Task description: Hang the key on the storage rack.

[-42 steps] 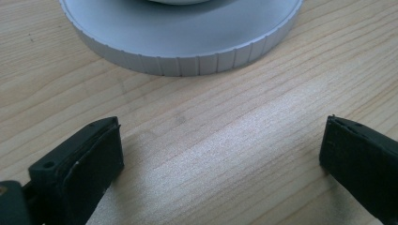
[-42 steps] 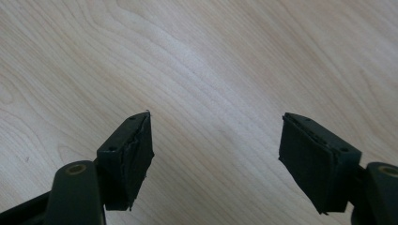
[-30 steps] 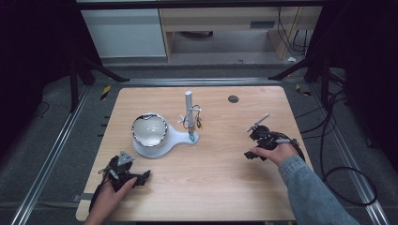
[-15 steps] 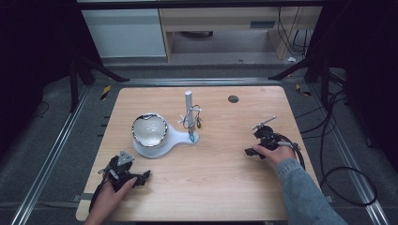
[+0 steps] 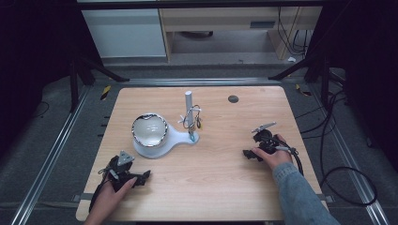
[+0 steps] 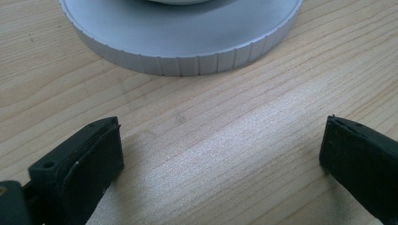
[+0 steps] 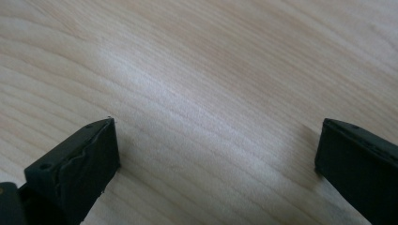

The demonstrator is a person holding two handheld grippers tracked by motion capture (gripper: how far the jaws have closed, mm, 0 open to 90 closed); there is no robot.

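A white stand (image 5: pixel 180 137) in the middle of the table carries a shiny round metal bowl (image 5: pixel 149 130), an upright white post (image 5: pixel 188 99) and a tangle of thin wires (image 5: pixel 192 119). My left gripper (image 5: pixel 126 169) rests near the front left, just short of the bowl. In the left gripper view it (image 6: pixel 220 140) is open over bare wood, with the ribbed silver disc rim (image 6: pixel 187 47) just ahead. My right gripper (image 5: pixel 256 143) lies low at the right. In its own view it (image 7: pixel 216 136) is open over bare wood; its jaws have just been opening with nothing between them.
A small dark round disc (image 5: pixel 233 98) lies near the table's (image 5: pixel 211 187) far edge. Cables trail off the right side onto the floor (image 5: pixel 338 159). Metal rails run along both sides of the table, and a shelf unit stands behind it.
The right hand has sunk a little toward the tabletop and drifted slightly nearer. The left hand and the stand have not moved.
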